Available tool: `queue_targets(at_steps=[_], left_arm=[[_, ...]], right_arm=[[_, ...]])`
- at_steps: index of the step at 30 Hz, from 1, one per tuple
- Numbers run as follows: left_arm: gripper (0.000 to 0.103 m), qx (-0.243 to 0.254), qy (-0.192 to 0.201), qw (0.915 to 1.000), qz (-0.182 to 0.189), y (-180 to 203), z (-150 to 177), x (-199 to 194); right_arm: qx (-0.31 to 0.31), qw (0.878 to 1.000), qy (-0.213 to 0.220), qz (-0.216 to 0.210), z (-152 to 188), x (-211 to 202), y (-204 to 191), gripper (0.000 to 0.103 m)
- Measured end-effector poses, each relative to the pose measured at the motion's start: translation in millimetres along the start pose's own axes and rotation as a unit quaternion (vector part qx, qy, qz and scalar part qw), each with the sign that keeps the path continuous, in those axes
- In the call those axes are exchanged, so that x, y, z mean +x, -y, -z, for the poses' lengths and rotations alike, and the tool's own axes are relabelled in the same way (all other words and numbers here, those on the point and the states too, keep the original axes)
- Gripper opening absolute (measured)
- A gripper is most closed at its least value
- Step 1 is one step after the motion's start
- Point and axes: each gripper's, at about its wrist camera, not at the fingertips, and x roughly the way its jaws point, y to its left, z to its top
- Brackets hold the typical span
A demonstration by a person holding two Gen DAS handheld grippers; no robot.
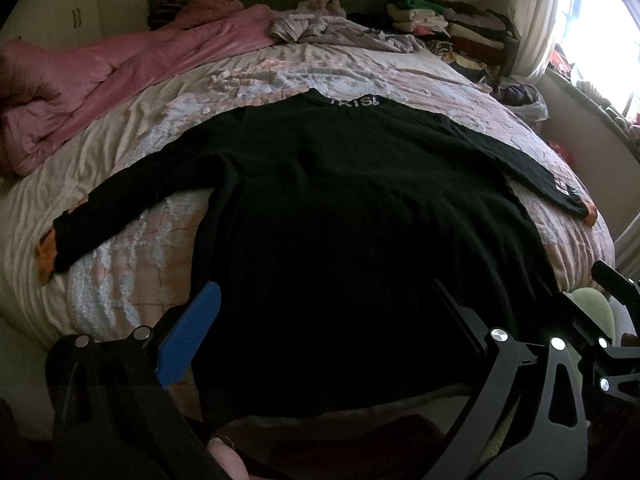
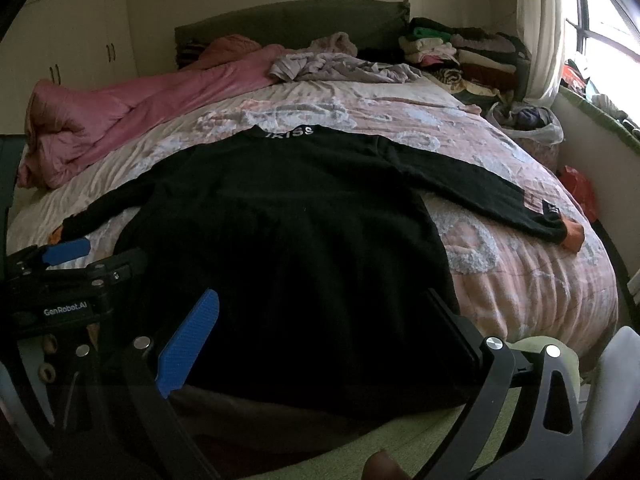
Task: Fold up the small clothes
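Shirt [image 1: 340, 208] flat on the bed [image 1: 120, 280], collar far, hem near, sleeves out left and right.
Left tongs [image 1: 320, 332] and right tongs [image 2: 320, 332] both spread, empty, over the hem; each nearer its own sleeve.

The black long-sleeve top [image 1: 340, 208] was lying flat on the bed [image 1: 280, 76], spread fully open and not folded at all. Neck pointed toward the headboard, with white lettering across the collar [image 1: 354, 101]. Both sleeves stuck out sideways and angled down, each ending in an orange cuff [image 1: 46, 254]. The hem hung right at the bed's near edge.
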Motion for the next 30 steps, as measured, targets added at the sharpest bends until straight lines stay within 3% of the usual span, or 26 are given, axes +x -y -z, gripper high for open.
queue_targets(at_steps=[30], left_arm=[[0.094,0.0,0.001,1.0,-0.001,-4.5,-1.3,-0.4]], right_arm=[[0.007,1.0,-0.003,-0.006,-1.1,3.5,1.1,0.099]])
